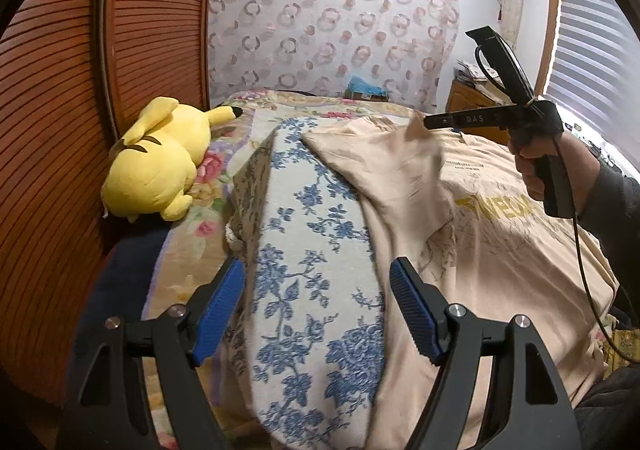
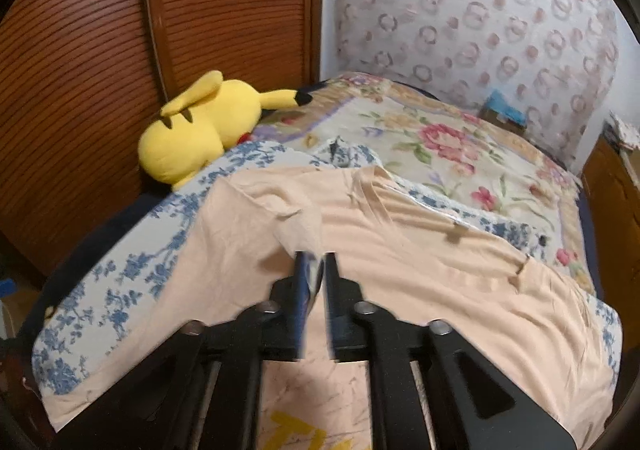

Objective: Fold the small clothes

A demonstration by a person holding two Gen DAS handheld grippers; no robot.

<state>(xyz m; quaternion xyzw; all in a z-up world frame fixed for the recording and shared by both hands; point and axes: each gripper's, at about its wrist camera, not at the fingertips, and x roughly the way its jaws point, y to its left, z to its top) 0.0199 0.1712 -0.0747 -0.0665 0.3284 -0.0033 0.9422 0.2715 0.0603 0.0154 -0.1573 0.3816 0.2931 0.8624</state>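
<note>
Left tool (image 1: 316, 306) agape, beige T-shirt (image 1: 500, 250) on bed (image 2: 460, 138)

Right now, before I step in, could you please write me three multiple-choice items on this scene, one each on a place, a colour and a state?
1. Where does the yellow plush toy lie?
A. On the bed, beside the slatted wooden door
B. On a chair
C. On a shelf

2. What colour are the flowers on the cloth under the beige T-shirt?
A. Red
B. Blue
C. Green

3. How does the left gripper stand?
A. Shut on a sock
B. Shut on nothing
C. Open, with nothing clamped

Answers:
1 A: the toy lies at the bed's edge, right by the door.
2 B: the cloth is pale with blue flower sprays.
3 C: its blue pads stand wide apart above the cloth, pressing on nothing.
</note>
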